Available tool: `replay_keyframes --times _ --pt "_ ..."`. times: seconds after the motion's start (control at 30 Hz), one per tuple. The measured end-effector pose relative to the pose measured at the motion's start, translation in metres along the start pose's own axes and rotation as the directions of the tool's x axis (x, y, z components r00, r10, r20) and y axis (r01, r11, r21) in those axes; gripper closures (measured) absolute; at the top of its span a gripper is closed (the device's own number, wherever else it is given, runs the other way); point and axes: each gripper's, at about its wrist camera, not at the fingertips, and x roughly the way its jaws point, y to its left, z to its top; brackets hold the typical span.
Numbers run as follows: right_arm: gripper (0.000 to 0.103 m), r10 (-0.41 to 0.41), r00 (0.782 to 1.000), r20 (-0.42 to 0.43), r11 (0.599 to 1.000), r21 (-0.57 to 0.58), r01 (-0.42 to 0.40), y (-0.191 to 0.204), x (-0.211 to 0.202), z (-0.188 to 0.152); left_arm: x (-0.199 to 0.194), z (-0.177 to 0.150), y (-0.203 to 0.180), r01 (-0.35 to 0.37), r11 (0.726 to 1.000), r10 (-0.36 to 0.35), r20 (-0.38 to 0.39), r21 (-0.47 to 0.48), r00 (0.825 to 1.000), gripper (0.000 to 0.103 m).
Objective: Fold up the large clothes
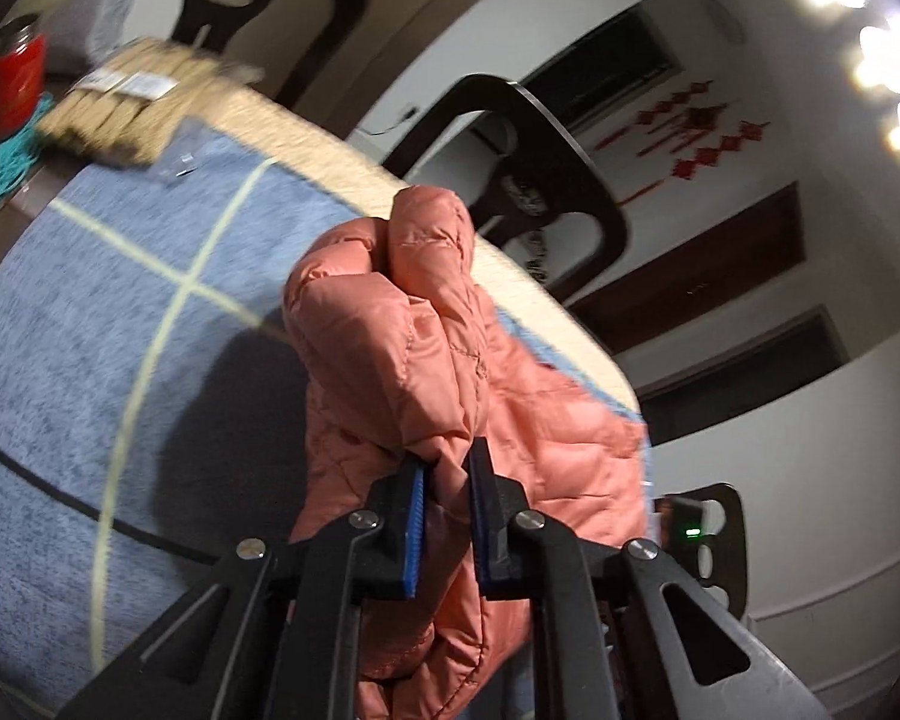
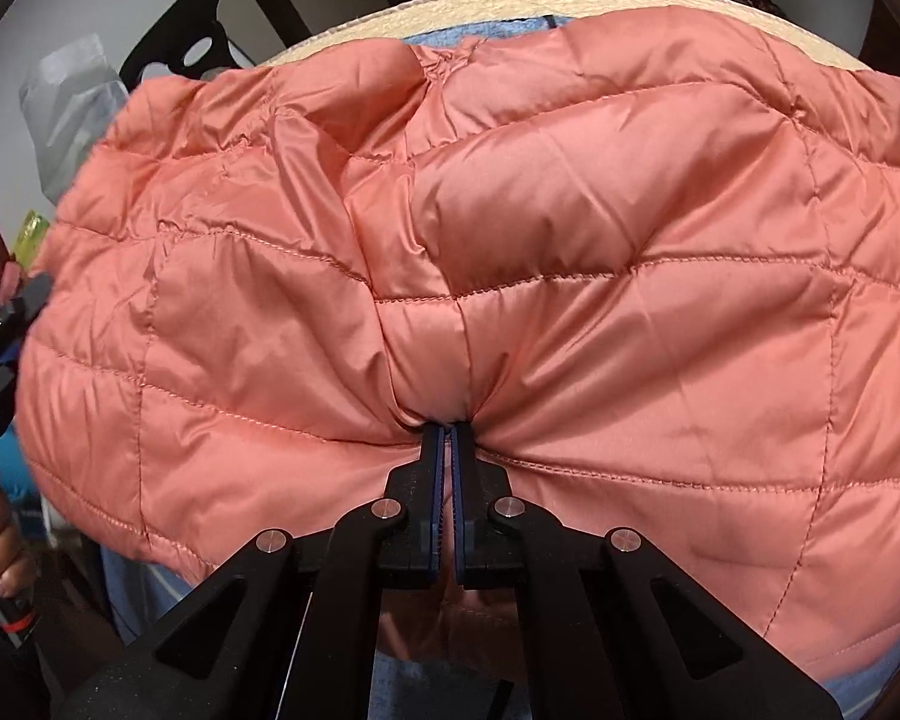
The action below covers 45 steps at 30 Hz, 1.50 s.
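Both claws pinch my pink quilted jacket: left claw grips a bunched fold, right claw clamps its hem. It drapes over the blue-clothed surface.

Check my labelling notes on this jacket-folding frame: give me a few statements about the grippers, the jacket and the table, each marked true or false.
1. The left hand-held gripper is shut on the pink quilted jacket. True.
2. The right hand-held gripper is open and holds nothing. False: it is shut on the jacket.
3. A blue cloth with pale lines covers the table. True.
4. The jacket is dark green. False: it is salmon pink.
5. A red jar stands near the table's far end. True.
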Motion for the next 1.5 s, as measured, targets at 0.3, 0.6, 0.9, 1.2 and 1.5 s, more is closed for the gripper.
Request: replay_keyframes --times 0.3,0.6,0.9,1.2,1.5 --pt "0.103 0.007 1.000 -0.002 1.000 -0.008 -0.007 0.006 0.008 0.000 0.012 0.008 -0.024 0.000 0.997 0.003 -0.028 0.077 1.000 0.088" --pt "0.103 -0.032 0.999 -0.002 0.997 -0.068 0.032 0.009 0.006 -0.009 0.023 -0.007 0.061 -0.099 0.995 0.098 -0.077 -0.005 0.992 0.046" --pt "0.103 -0.055 0.998 -0.011 0.996 -0.074 0.054 0.019 0.008 0.003 0.046 -0.019 0.109 -0.038 0.995 0.031 -0.078 -0.093 0.996 0.024" --pt "0.103 -0.081 0.997 -0.013 0.994 -0.078 0.080 0.019 0.005 0.001 0.048 -0.025 0.095 0.110 0.986 -0.120 -0.080 -0.122 0.990 0.017" --pt "0.103 -0.085 0.996 -0.008 0.993 -0.078 0.084 0.021 0.010 0.004 0.045 -0.027 0.069 0.080 0.995 -0.086 -0.107 -0.058 0.991 0.078"
